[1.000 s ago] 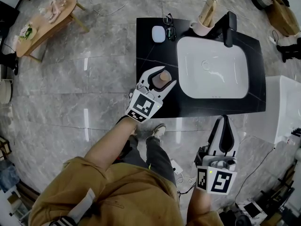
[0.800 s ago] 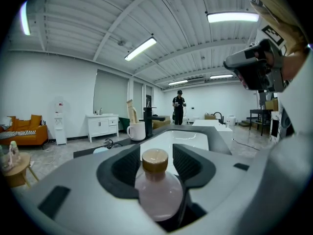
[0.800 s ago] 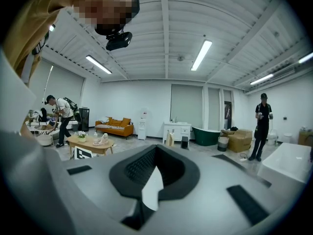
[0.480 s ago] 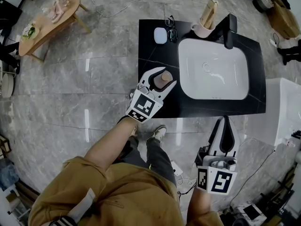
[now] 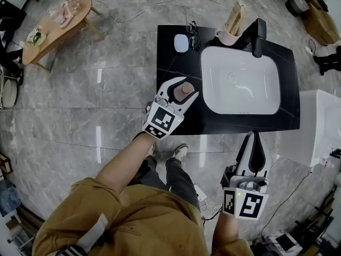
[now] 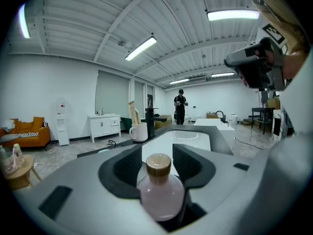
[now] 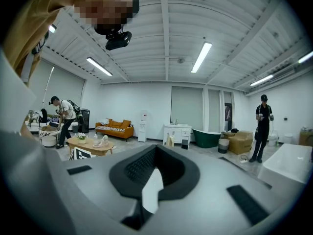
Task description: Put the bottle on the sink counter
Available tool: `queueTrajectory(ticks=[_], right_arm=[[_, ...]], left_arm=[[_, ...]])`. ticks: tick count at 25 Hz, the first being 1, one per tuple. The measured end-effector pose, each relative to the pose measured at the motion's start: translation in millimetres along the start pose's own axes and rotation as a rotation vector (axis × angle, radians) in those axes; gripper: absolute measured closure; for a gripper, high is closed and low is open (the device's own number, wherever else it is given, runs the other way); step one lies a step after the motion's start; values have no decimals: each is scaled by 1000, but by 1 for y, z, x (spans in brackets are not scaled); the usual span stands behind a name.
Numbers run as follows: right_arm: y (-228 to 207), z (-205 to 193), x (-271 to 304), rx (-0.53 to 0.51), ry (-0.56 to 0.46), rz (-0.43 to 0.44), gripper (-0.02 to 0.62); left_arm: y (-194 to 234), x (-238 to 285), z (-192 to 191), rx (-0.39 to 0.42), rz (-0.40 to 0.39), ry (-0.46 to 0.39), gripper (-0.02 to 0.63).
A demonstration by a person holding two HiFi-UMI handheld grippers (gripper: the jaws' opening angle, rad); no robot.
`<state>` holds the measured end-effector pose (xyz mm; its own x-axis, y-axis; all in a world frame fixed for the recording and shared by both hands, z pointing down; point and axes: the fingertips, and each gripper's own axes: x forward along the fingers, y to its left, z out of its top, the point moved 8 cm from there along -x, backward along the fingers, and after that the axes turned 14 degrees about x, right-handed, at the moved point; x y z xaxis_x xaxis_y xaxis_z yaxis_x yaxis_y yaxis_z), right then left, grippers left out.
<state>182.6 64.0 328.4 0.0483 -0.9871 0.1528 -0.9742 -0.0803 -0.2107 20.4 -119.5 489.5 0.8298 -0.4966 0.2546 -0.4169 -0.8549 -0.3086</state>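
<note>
The bottle (image 5: 185, 88), pale pink with a round wooden cap, sits upright between the jaws of my left gripper (image 5: 183, 86), which is shut on it. It is over the left part of the black sink counter (image 5: 173, 63), just left of the white basin (image 5: 242, 81). Whether its base touches the counter is hidden. In the left gripper view the bottle (image 6: 160, 192) fills the gap of the left gripper (image 6: 159, 155), with the basin (image 6: 190, 138) beyond. My right gripper (image 5: 256, 134) hangs in front of the counter over the floor, shut and empty; its view shows the right gripper (image 7: 156, 151) facing the room.
On the counter's back stand a black faucet (image 5: 259, 33), a mug with tall items (image 5: 230, 30), glasses (image 5: 193, 31) and a small white case (image 5: 180, 42). A white fixture (image 5: 319, 121) is to the right, a wooden table (image 5: 53, 25) far left. Cables lie on the floor.
Almost nothing: the left gripper keeps the bottle at the same spot over the counter, and the right gripper has stayed put.
</note>
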Motion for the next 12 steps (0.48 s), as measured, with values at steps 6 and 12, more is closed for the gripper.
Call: queueTrajectory(ticks=[6, 12], right_arm=[[1, 4, -1, -3, -9, 6, 592], [2, 5, -2, -4, -12, 11, 592]], left_arm=[[1, -1, 6, 5, 6, -5, 410], [3, -5, 9, 27, 17, -13, 428]])
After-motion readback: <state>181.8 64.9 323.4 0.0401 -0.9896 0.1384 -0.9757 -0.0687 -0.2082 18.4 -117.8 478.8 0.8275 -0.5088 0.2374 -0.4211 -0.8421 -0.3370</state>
